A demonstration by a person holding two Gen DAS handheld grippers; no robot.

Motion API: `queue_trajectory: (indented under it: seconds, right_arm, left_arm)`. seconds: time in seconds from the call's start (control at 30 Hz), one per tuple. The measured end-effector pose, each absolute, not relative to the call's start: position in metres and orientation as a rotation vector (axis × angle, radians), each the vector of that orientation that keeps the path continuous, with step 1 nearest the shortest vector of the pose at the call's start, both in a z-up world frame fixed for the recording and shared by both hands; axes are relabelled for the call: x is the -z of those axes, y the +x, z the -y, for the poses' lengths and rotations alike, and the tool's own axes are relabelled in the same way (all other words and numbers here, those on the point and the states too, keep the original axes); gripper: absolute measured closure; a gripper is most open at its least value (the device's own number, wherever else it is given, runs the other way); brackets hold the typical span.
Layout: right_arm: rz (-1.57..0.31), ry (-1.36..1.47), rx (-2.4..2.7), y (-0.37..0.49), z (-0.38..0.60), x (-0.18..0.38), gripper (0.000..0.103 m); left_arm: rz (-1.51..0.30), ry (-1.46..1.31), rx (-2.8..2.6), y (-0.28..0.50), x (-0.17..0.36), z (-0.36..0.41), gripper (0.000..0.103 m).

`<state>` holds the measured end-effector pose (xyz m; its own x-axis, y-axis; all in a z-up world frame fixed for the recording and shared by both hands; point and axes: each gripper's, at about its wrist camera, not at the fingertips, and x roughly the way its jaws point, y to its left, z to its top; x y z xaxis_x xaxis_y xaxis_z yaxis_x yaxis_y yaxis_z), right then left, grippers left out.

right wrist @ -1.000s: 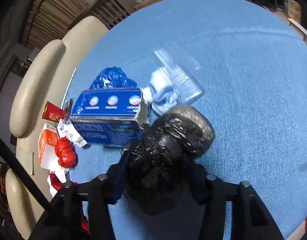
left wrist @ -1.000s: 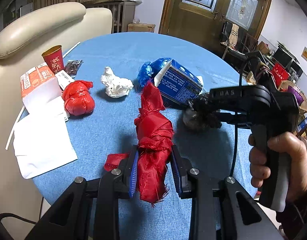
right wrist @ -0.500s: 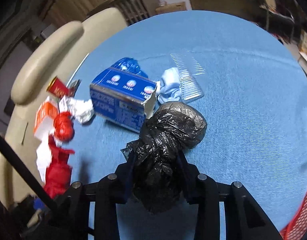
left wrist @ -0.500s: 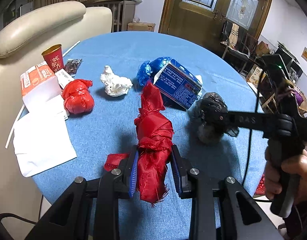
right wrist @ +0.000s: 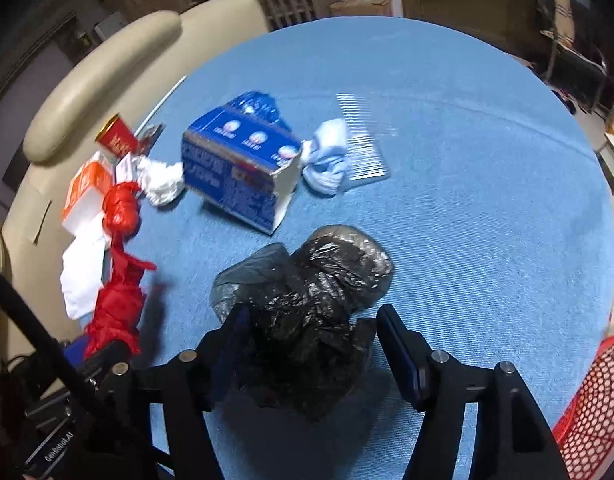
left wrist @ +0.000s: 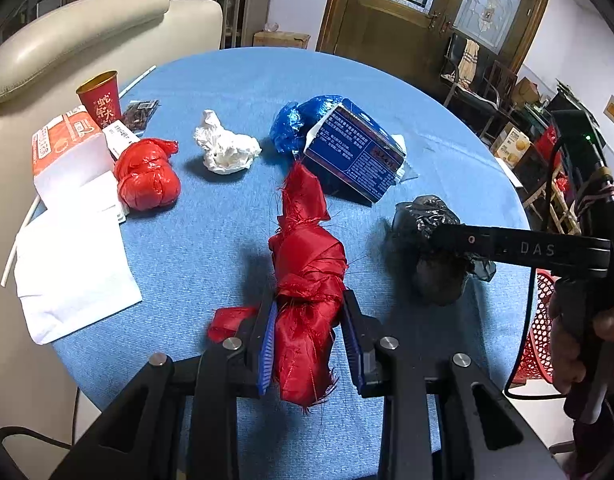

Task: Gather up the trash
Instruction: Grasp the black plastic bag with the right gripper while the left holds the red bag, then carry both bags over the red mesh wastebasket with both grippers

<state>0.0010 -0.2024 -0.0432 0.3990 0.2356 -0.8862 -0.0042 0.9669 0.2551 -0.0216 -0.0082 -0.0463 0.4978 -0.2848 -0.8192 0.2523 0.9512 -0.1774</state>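
My left gripper (left wrist: 310, 340) is shut on a knotted red fabric bundle (left wrist: 307, 280) above the near edge of the round blue table (left wrist: 235, 80). My right gripper (right wrist: 313, 346) stands wider than before around a crumpled black plastic bag (right wrist: 319, 292); the right finger shows a gap from the bag. The black bag also shows in the left wrist view (left wrist: 431, 240), near the table's right edge. A red mesh basket (right wrist: 587, 400) stands below the table's right edge, also in the left wrist view (left wrist: 535, 336).
On the table lie a blue carton (left wrist: 355, 156), a blue plastic bag (left wrist: 299, 120), a white tissue wad (left wrist: 225, 150), a red tied bag (left wrist: 147, 176), a red paper cup (left wrist: 101, 98), an orange-white carton (left wrist: 67, 148), white paper (left wrist: 71, 272) and a clear tray (right wrist: 365, 148). A beige sofa (left wrist: 67, 36) stands behind.
My right gripper carried the black bag right and toward the near table edge, away from the blue carton, and its jaws have spread. My left gripper held still with the red bundle.
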Motion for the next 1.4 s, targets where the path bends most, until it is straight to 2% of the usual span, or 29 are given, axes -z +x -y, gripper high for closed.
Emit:
queue_trajectory:
  seconds: [0.17, 0.23, 0.33, 1.03, 1.4]
  right_arm:
    - [-1.182, 0.263, -0.141, 0.001, 0.206, 0.055, 0.035]
    - [-1.175, 0.281, -0.172, -0.001, 0.203, 0.057, 0.057]
    - [-1.145, 0.260, -0.180, -0.006, 0.199, 0.054, 0.062]
    - [-0.910, 0.217, -0.225, -0.083, 0.233, 0.005, 0.063]
    - [-0.867, 0.242, -0.197, -0.115, 0.261, 0.001, 0.063]
  left_arm:
    - [-0.994, -0.024, 0.334, -0.024, 0.043, 0.012, 0.071]
    - [-0.991, -0.016, 0.336, -0.026, 0.041, 0.015, 0.071]
    - [-0.993, -0.010, 0.343, -0.027, 0.039, 0.018, 0.071]
    - [-0.919, 0.116, 0.394, -0.050, 0.005, 0.069, 0.071]
    - [-0.892, 0.186, 0.425, -0.066, -0.006, 0.098, 0.071]
